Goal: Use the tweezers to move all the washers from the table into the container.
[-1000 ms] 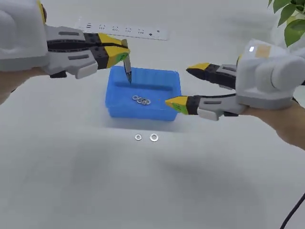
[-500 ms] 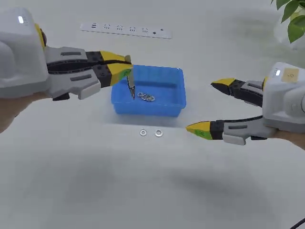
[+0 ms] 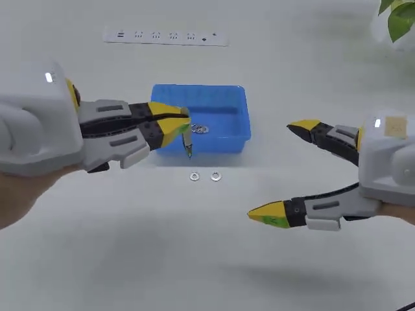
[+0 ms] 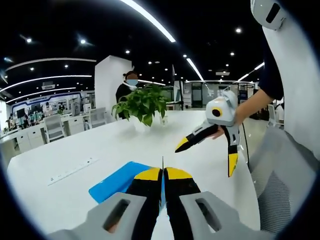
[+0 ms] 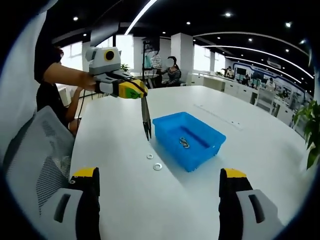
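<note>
My left gripper (image 3: 183,123) is shut on a pair of thin metal tweezers (image 3: 187,144) that point down. Their tip hangs just in front of the near wall of the blue container (image 3: 224,139), a little above and behind two washers on the table (image 3: 194,176) (image 3: 216,176). Several washers (image 3: 199,129) lie inside the container. My right gripper (image 3: 279,170) stands open to the right of the container, holding nothing. In the right gripper view the tweezers (image 5: 146,117) hang beside the container (image 5: 200,155), above the two table washers (image 5: 149,156) (image 5: 158,166).
A white power strip (image 3: 166,37) lies at the far side of the white table. A green plant (image 3: 399,19) stands at the far right corner. A person (image 5: 172,70) stands in the office behind the table, and grey mesh chairs (image 5: 35,150) sit along its edge.
My left gripper has carried the tweezers from over the container towards me and down, to just behind the two table washers. My right gripper has drawn back from the container towards me.
</note>
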Tool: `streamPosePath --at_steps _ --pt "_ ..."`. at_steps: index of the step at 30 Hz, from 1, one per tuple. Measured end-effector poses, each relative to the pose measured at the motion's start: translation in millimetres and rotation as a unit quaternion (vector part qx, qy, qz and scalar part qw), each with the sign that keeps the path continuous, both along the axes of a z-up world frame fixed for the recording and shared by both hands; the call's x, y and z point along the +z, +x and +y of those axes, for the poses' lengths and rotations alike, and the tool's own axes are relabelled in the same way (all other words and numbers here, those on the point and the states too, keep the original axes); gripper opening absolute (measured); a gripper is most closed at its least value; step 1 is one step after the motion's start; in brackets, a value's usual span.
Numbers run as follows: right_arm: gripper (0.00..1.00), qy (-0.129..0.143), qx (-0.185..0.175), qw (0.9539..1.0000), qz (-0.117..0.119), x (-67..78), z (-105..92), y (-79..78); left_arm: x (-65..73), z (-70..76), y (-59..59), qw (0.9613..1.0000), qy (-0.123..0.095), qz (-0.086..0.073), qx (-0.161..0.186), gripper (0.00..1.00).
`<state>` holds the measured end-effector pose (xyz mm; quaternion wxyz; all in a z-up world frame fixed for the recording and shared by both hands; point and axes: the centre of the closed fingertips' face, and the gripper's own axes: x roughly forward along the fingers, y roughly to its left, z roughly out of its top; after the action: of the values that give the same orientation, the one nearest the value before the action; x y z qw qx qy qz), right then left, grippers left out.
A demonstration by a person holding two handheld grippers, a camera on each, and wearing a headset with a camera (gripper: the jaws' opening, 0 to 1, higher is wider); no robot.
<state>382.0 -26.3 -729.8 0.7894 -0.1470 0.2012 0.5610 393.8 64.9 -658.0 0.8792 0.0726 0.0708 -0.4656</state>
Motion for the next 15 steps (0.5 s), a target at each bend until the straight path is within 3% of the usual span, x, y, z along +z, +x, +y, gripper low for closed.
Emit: streamPosePath --at_steps 1,3,5,10,15 --pt "1.00 0.006 0.000 1.0000 0.003 0.3 0.3 -1.4 -1.2 -0.2 -0.6 1.0000 0.002 0.001 -0.001 0.05" --pt "1.00 0.012 0.001 0.9999 0.005 -0.9 1.2 -3.6 -0.6 0.8 -1.0 0.9999 0.009 -0.014 0.002 0.05" --pt "1.00 0.014 -0.001 0.9999 0.010 -3.2 3.8 -5.0 3.1 2.3 -1.0 0.9998 -0.002 -0.018 0.007 0.05" --pt "1.00 0.027 -0.002 0.9994 0.019 -5.2 14.1 -9.4 -14.0 2.8 -1.5 0.9999 0.015 0.004 0.003 0.05" --pt "1.00 0.032 -0.003 0.9990 0.031 -12.2 20.7 -12.9 -24.1 -0.3 -3.8 0.9998 0.010 0.019 -0.001 0.05"
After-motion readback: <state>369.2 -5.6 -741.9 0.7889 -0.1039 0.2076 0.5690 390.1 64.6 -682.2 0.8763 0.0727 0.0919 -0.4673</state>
